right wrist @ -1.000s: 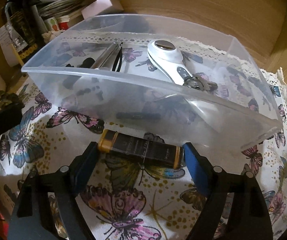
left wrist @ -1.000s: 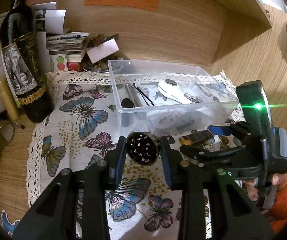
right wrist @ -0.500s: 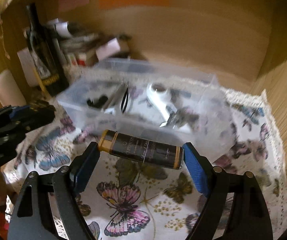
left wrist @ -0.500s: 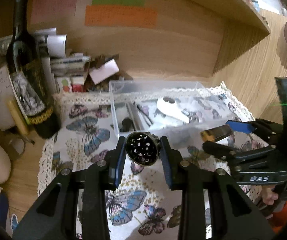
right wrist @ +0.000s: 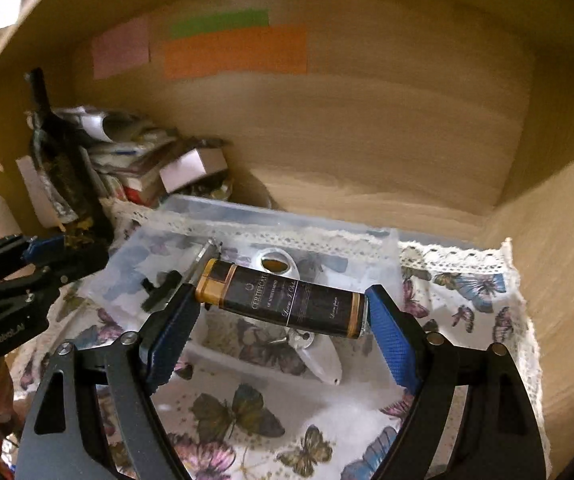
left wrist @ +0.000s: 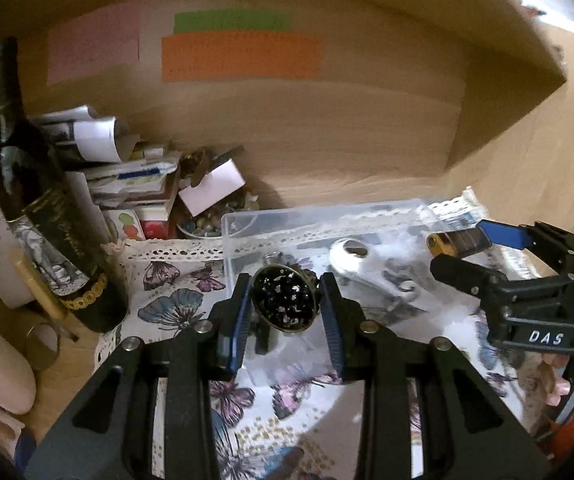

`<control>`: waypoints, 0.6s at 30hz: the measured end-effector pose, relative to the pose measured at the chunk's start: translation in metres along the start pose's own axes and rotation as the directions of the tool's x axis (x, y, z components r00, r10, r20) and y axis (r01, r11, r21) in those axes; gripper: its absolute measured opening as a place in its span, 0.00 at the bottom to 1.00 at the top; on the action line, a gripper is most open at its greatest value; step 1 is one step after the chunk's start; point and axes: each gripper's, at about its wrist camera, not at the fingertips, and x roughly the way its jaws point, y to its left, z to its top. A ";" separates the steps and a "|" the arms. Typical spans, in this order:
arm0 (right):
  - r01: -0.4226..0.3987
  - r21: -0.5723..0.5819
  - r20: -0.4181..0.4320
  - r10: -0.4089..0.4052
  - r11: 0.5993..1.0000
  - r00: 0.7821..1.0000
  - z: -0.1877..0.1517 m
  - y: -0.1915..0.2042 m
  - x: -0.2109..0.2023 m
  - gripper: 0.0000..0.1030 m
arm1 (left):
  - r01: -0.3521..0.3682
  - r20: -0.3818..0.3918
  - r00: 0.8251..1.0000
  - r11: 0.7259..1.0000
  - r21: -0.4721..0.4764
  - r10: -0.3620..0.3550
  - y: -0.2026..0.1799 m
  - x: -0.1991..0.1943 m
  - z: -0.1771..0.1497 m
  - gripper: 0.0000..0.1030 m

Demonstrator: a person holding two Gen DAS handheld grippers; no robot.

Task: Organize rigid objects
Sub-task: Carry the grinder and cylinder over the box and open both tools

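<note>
Aloft, left tongs (left wrist: 285, 300) clench a speckled round disc (left wrist: 283, 298); right tongs (right wrist: 283, 308) a glossy cylinder (right wrist: 283, 299).

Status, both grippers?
Left gripper shut on round speckled case. Right gripper shut on black tube. Both above clear bin; nothing blocking.

The clear bin's (right wrist: 271, 220) near wall is smeared by motion blur. Inside it, the white tool (right wrist: 319, 354) is half hidden behind the dark tube (right wrist: 287, 300). Beside the bin, the wine bottle's (left wrist: 43, 216) label print is too blurred to read.
</note>
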 end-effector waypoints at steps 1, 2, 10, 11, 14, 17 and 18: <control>-0.011 -0.002 -0.017 0.010 1.000 1.000 0.000 -0.001 0.008 0.80 | -0.001 -0.018 1.000 1.000 -0.002 0.001 0.001 0.008 0.000 0.32; -0.027 0.000 -0.042 0.027 1.000 0.999 0.000 -0.001 0.018 0.80 | 0.002 -0.040 0.999 1.000 -0.008 -0.002 0.003 0.016 0.000 0.32; -0.065 -0.028 -0.131 0.061 0.997 0.990 -0.008 0.010 0.059 0.80 | -0.001 -0.115 0.993 1.000 0.008 0.002 0.002 0.046 -0.011 0.32; -0.066 -0.027 -0.131 0.062 0.997 0.989 -0.008 0.009 0.059 0.80 | 0.003 -0.112 0.994 1.000 0.011 -0.001 0.001 0.045 -0.011 0.33; -0.073 -0.028 -0.140 0.068 0.997 0.988 -0.008 0.008 0.059 0.80 | 0.003 -0.112 0.994 1.000 0.029 0.000 -0.005 0.044 -0.012 0.40; -0.067 -0.032 -0.126 0.063 0.997 0.990 -0.008 0.008 0.053 0.80 | -0.001 -0.098 0.995 0.999 0.035 0.004 -0.006 0.040 -0.011 0.46; -0.063 -0.034 -0.115 0.059 0.997 0.992 -0.007 0.008 0.049 0.80 | 0.001 -0.091 0.996 0.999 0.033 0.002 -0.006 0.037 -0.010 0.47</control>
